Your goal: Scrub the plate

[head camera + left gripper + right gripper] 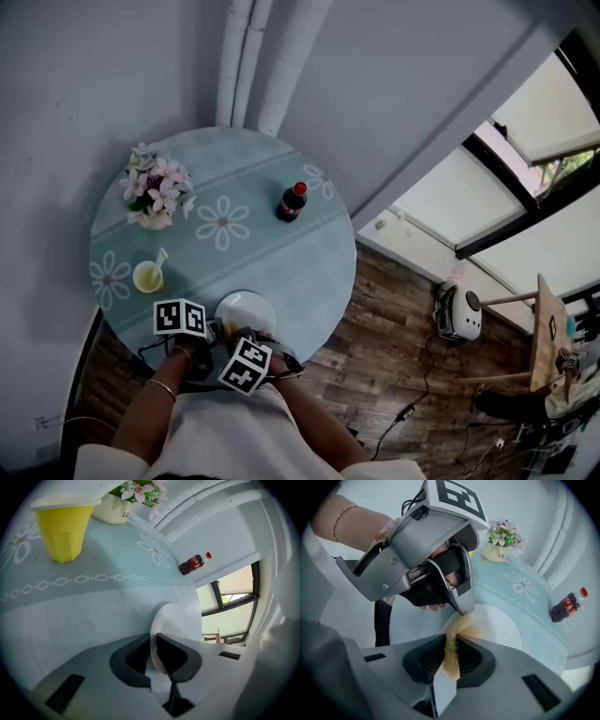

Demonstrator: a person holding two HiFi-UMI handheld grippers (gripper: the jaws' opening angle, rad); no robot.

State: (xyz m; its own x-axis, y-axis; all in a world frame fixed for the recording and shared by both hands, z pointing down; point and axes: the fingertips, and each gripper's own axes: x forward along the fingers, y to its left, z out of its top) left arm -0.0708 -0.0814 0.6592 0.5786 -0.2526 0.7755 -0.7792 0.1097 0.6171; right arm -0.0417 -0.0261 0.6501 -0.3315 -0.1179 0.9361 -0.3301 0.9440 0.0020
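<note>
My left claw pinches the rim of the plate at the six o'clock edge of the table. My right claw clamps a yellow scrubber against it.

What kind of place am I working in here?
Probably a home or café corner: a round table with floral cloth, a flowerpot, a cola bottle, wood floor beside windows.

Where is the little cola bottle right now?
In the head view the cola bottle is on the round table, toward its far right side, across from the flower pot and beyond the white plate.
</note>
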